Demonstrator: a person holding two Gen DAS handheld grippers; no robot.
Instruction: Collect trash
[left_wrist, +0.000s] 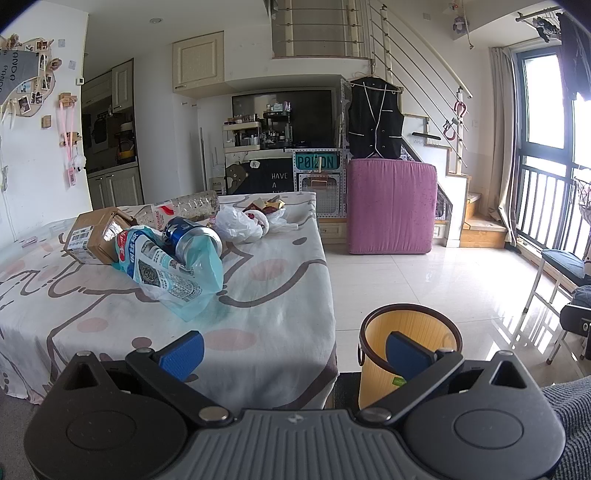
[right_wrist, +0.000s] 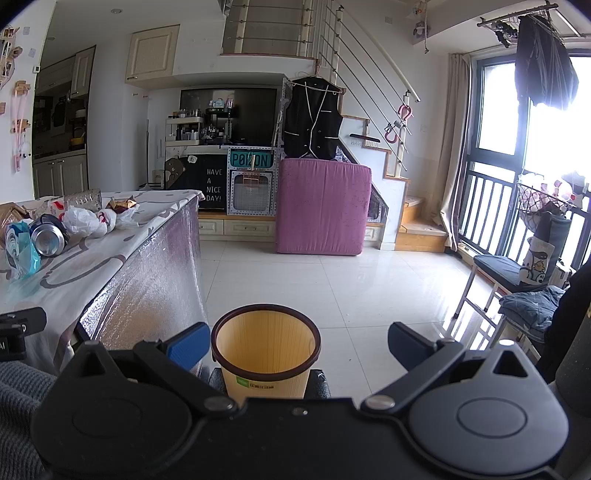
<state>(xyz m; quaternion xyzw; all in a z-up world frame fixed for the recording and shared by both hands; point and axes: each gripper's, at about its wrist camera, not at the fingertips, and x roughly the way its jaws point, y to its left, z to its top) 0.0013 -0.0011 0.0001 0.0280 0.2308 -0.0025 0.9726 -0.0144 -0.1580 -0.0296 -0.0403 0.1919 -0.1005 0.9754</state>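
Note:
Trash lies on a table covered with a patterned cloth (left_wrist: 280, 295): a blue printed plastic bag (left_wrist: 170, 269), a blue can (left_wrist: 192, 236) on its side, a cardboard box (left_wrist: 94, 236), a clear plastic bottle (left_wrist: 188, 206), a crumpled white bag (left_wrist: 240, 221) and brown wrappers (left_wrist: 267, 203). A yellow bin (left_wrist: 410, 347) with a dark rim stands on the floor off the table's corner. My left gripper (left_wrist: 293, 354) is open and holds nothing, near the table's front edge. My right gripper (right_wrist: 299, 345) is open and holds nothing, with the bin (right_wrist: 266, 350) between its fingers in view.
A purple upright cushion (left_wrist: 391, 206) stands on the white tiled floor (left_wrist: 424, 280) beyond the table. A stair and railing rise at the right. A chair with folded cloth (right_wrist: 532, 310) sits by the window. A grey sleeve (right_wrist: 18, 406) shows at the lower left.

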